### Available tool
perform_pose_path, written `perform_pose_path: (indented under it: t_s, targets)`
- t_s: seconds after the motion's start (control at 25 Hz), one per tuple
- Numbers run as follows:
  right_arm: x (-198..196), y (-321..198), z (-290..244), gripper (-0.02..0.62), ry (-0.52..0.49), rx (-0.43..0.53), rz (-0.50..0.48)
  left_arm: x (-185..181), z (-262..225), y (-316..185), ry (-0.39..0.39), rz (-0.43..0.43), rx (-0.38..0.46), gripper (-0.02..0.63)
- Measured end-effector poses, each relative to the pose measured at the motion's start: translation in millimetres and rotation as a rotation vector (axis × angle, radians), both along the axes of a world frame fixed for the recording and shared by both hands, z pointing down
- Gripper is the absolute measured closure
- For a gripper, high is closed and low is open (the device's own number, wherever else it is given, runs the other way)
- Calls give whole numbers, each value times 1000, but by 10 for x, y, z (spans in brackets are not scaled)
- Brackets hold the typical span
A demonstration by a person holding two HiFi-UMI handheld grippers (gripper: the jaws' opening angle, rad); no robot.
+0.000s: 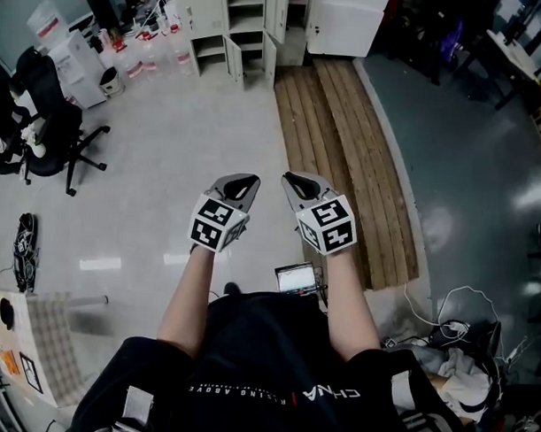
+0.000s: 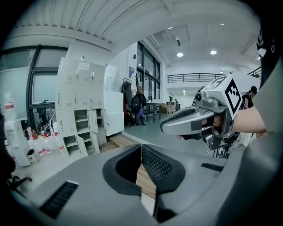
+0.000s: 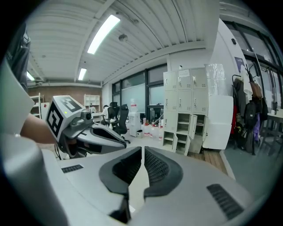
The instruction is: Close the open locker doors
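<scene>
Head view: left gripper [image 1: 241, 184] and right gripper [image 1: 294, 180] held out side by side, both jaws together on nothing.

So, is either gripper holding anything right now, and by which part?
Nothing is held. The left gripper and the right gripper both have their jaws together with nothing between them, and the open lockers stand well ahead, untouched.

We stand in an open office-lab hall: white lockers [image 3: 185, 110], swivel chairs [image 1: 48, 128] on a glossy floor [image 1: 184, 163], tall windows [image 2: 148, 75], a railed mezzanine [image 2: 192, 77], and strip lights [image 3: 104, 33] overhead.
</scene>
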State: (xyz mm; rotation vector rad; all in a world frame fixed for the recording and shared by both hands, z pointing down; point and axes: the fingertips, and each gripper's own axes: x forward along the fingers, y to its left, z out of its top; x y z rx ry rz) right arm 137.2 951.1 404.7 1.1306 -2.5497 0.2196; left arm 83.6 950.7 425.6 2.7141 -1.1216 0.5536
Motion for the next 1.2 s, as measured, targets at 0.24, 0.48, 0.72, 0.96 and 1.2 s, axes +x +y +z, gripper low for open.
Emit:
perform_pose_path:
  t_s: [0.24,0.48,0.72,0.96,1.2]
  targets:
    - [263,-129,-23,549,26,39,27,215,-11,-93,1,-3,1,585]
    - [664,-321,34,549,-4,36,14,579,14,-251,6,-31,15,585]
    - [801,-603,190,549,-45,14,8,649,150,-470,0,-47,2,584]
    - [719,-1240,359,549,-39,-25,43,441,220,-1164,8,-53,7,585]
    - [310,-2157,412,549,-4,-64,70,0,223,-2189,71,-20,-59,585]
